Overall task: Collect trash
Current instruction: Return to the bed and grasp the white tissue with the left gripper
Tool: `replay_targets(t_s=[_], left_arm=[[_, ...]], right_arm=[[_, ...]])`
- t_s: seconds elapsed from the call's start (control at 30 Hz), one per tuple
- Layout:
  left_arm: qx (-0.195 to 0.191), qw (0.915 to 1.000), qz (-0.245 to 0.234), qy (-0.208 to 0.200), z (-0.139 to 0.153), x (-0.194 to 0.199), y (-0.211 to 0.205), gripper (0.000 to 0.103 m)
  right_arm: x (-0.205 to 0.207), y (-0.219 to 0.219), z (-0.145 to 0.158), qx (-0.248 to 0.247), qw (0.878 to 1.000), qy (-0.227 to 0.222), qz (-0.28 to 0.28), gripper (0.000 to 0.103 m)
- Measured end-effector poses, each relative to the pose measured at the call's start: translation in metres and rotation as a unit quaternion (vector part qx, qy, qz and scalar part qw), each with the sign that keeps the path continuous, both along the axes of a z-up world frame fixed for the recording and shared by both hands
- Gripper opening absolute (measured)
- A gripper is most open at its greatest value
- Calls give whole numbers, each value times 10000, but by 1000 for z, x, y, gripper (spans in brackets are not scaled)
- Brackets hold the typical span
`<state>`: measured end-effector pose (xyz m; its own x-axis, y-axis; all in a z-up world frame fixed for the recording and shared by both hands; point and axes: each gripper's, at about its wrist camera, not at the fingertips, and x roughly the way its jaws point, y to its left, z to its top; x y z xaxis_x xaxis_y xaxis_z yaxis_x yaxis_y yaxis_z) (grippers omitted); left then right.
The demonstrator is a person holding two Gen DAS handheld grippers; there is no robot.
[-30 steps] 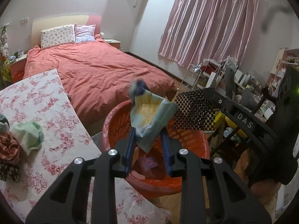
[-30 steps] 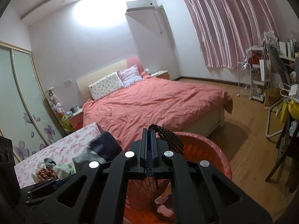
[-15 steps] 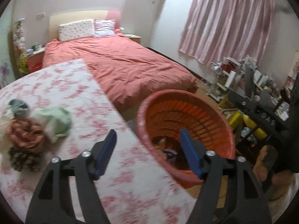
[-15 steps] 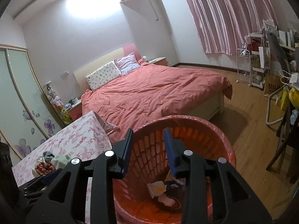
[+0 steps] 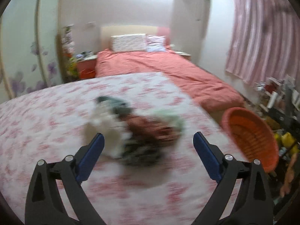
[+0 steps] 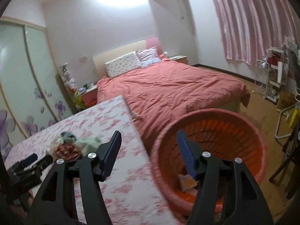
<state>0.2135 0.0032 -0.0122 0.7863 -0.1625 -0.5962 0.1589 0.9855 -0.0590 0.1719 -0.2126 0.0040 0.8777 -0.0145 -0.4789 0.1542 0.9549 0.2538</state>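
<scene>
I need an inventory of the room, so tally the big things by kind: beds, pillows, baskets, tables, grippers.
Bed: 1
Pillows: 2
Basket: 1
Table: 1
Grippers: 2, the left gripper and right gripper, both opening with nothing between the jaws
Total: 7

Ceiling glare, motion blur, fisheye-warped dark edges
</scene>
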Motion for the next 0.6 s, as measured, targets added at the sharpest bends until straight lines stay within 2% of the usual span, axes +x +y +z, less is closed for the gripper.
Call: replay_targets(t_s=[0.13, 0.23, 0.43, 0.6], left_arm=[[-33, 9981, 612, 104, -5, 8, 56, 94], [-99, 9965, 816, 142, -9, 15, 85, 94], [-63, 9981, 533, 318, -20, 40, 86, 76], [-121, 9978, 340, 557, -31, 57, 73, 72]], right_arm=[[8, 28, -2, -68, 9997, 105, 232, 67], [13, 49, -4, -129, 9990, 202, 387, 68], [20, 77, -7, -242, 9974, 307, 598, 70], [24, 90, -11, -304, 9958, 434, 750, 71]])
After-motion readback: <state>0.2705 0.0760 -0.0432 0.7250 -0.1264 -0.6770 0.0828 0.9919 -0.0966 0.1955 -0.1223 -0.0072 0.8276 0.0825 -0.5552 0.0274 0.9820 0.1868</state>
